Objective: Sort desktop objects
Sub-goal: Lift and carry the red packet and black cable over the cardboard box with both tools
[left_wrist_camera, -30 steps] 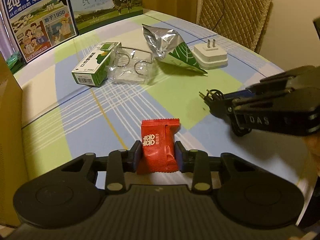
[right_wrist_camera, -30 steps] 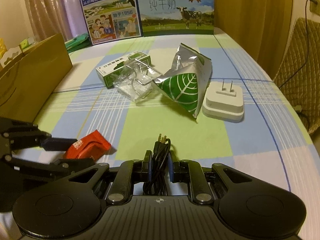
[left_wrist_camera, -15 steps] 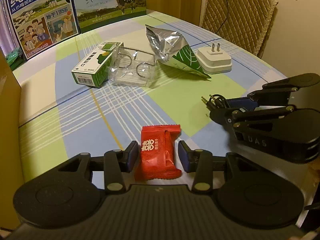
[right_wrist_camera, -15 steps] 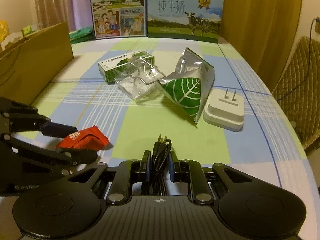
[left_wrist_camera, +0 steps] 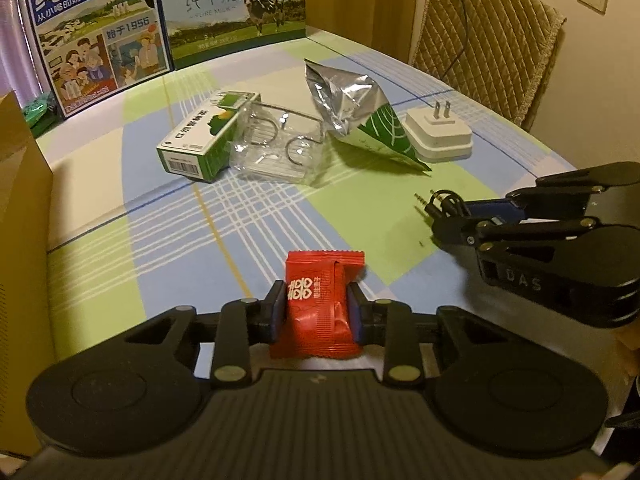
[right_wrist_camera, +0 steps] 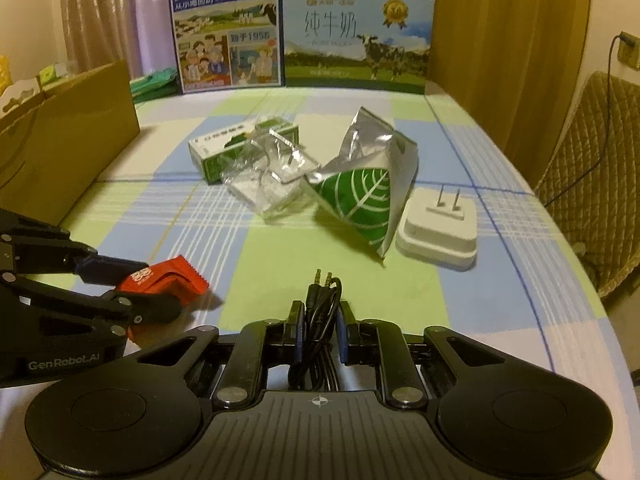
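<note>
**Two items in hand, four left on the bench**

My left tongs (left_wrist_camera: 316,312) are clenched on the red candy packet (left_wrist_camera: 318,308), and my right tongs (right_wrist_camera: 319,330) are clamped on the coiled black audio cable (right_wrist_camera: 320,312). I judge the sort as barely begun, since neither item has been dropped anywhere yet.

Taking the white plug adapter (right_wrist_camera: 438,228) as my landmark: the silver-and-green foil pouch (right_wrist_camera: 366,188) lies just left of it, touching or nearly so. The clear plastic case (right_wrist_camera: 268,182) is further left, against the green-and-white carton (right_wrist_camera: 236,146). All four await sorting. A cardboard box (right_wrist_camera: 68,148) stands well left of the adapter, possibly the destination; I cannot tell.

Half a second ago my left tongs stood spread either side of the packet; now they have closed on it. The right grip on the cable is unchanged.
</note>
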